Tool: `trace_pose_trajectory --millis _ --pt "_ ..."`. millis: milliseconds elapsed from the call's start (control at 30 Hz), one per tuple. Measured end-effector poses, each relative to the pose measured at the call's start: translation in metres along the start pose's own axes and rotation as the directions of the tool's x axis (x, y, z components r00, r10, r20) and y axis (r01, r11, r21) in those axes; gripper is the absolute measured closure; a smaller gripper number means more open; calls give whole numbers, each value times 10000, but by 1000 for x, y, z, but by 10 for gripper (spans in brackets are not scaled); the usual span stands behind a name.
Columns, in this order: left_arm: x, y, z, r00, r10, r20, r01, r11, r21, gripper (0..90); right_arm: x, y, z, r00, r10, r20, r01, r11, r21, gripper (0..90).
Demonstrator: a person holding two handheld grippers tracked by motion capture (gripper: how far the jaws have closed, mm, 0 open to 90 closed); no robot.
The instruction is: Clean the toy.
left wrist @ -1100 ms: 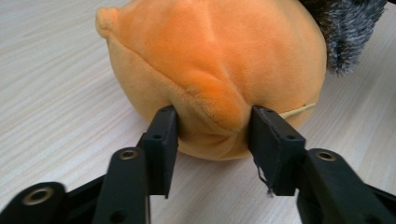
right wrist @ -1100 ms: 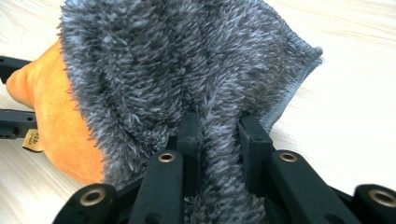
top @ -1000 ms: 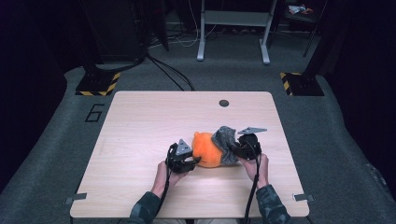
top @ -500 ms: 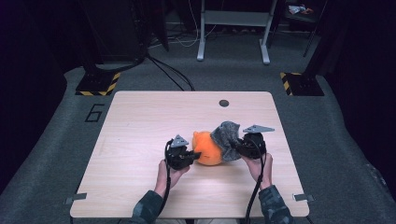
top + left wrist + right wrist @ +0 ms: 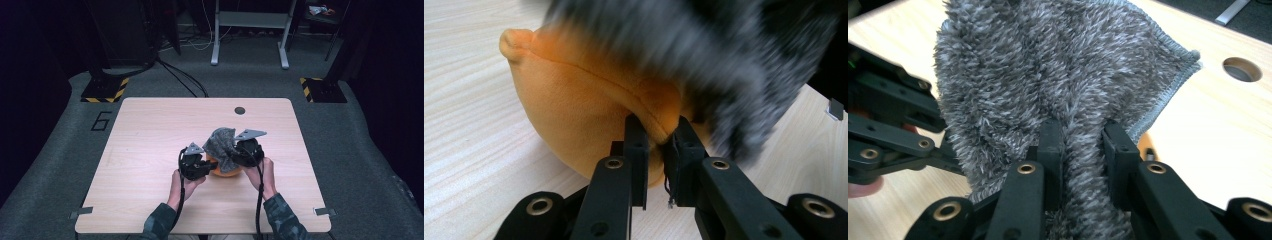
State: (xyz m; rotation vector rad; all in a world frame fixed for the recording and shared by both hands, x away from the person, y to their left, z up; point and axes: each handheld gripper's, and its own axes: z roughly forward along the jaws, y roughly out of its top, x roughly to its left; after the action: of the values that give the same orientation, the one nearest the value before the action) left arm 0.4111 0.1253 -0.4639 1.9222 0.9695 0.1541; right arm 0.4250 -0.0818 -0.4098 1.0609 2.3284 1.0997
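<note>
Both tongs now grip, grey cloth lifting off the orange plush

Your left tongs [image 5: 658,142] have just closed on the soft orange plush pouch's [image 5: 589,105] seam at mid-desk [image 5: 150,130]; your right tongs [image 5: 1083,145], clamping the shaggy grey microfibre cloth [image 5: 1058,65], have raised it, so separation looks underway.

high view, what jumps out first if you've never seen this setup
An orange plush cushion half under a shaggy grey cloth sits near the front middle of the pale wooden table. The left hand-held gripper pinches the cushion's seam; the right hand-held gripper grips the cloth.

Lab, hazard-striped floor blocks [image 5: 106,91], cables [image 5: 182,80], carpeted floor [image 5: 55,145]
</note>
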Motion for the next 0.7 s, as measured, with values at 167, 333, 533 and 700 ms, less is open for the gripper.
trace_pose_trajectory --millis 167,333,533,700 --pt "4 -2 0 10000 -54 -36 54 10000 -10 811 4 -4 7 9997 -101 222 99 9999 97 743" --pt "6 -3 0 9997 -228 -55 228 9997 -56 810 -7 -13 3 9992 200 356 -207 9996 202 742" --pt "10 -5 0 9993 -361 -43 361 9993 -29 809 -24 -30 1 9970 584 508 -601 9976 331 742" --pt "12 -5 0 9993 -358 -96 358 9994 -11 809 -34 -39 2 9930 944 711 -979 9941 470 742"
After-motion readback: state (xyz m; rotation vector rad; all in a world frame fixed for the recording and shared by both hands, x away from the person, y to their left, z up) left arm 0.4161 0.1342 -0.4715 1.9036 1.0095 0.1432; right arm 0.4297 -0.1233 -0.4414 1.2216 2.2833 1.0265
